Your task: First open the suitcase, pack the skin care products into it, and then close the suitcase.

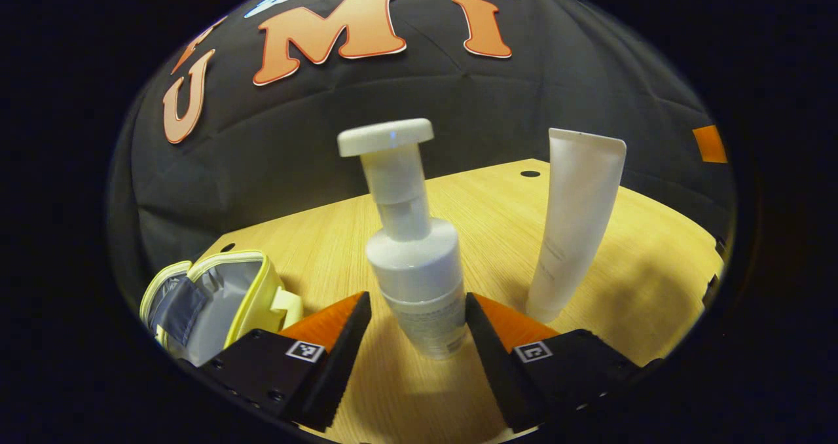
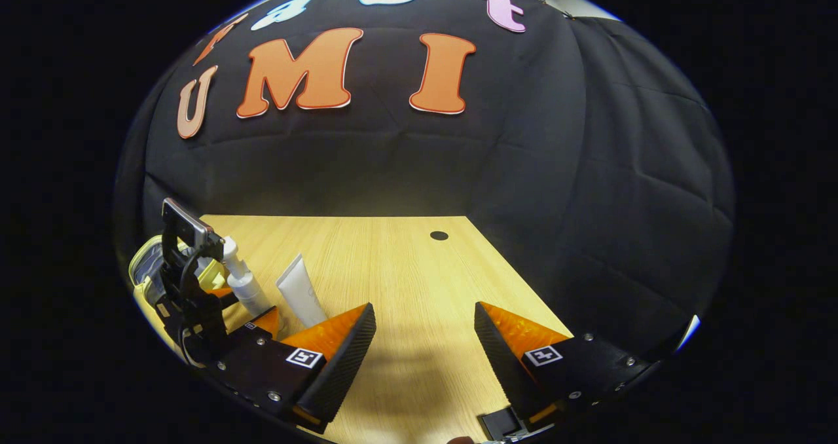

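Wooden tabletop point(image 1: 497, 208) bore an upright pump bottle point(image 1: 417, 260) at twelve o'clock between my left gripper's point(image 1: 417, 339) spread, untouching fingers; the open yellow case point(image 1: 216, 300) lay at nine.

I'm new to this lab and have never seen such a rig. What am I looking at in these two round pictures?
A person holds a two-finger gripper in each hand; a camera rides on each. The left gripper view looks along the left gripper, open around an upright pump bottle, not yet pressing it. Beside it stands a tube, and a small open suitcase lies on the wooden table. The right gripper view shows the right gripper open and holding nothing, with the left gripper farther off by the bottle.
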`<act>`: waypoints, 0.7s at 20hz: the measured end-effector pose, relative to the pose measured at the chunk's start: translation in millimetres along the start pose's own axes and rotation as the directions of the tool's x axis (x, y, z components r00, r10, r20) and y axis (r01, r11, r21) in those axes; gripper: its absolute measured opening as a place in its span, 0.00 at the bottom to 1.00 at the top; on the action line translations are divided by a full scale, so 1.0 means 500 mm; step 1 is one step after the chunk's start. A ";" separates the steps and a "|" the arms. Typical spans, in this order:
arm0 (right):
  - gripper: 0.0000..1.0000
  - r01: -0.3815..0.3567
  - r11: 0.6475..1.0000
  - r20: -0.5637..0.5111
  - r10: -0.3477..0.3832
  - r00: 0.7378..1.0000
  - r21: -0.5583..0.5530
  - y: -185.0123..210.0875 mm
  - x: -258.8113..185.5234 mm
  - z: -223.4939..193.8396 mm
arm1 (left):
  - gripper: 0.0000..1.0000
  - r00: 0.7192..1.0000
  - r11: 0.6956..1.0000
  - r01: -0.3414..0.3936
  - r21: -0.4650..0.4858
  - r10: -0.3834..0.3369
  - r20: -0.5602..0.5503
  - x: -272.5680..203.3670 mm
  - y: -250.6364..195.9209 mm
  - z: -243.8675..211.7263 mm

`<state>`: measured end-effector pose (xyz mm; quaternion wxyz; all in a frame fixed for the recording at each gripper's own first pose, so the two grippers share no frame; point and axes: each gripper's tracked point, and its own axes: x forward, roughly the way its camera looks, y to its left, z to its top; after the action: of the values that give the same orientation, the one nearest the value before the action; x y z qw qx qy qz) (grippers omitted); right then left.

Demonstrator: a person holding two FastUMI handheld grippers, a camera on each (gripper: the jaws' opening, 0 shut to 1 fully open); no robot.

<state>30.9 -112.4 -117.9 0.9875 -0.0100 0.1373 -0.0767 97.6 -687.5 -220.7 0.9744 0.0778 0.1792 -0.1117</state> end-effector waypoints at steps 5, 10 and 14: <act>0.96 -0.019 1.000 -0.007 0.019 1.000 -0.006 0.025 -0.004 -0.007 | 0.62 1.000 0.999 0.014 -0.031 -0.015 -0.026 -0.010 0.005 0.002; 0.96 -0.068 0.998 -0.011 0.068 0.998 -0.002 0.087 -0.014 -0.006 | 0.60 0.997 0.994 0.026 -0.104 -0.034 -0.076 -0.088 0.047 0.015; 0.96 -0.124 0.992 -0.026 0.123 0.992 -0.023 0.164 -0.019 -0.014 | 0.60 0.997 0.990 0.037 -0.135 -0.045 -0.062 -0.163 0.103 0.062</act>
<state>31.9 -30.1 -125.5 0.9884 -0.0125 0.1506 -0.0140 46.3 -628.1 -156.5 0.9686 0.0121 0.2193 -0.1169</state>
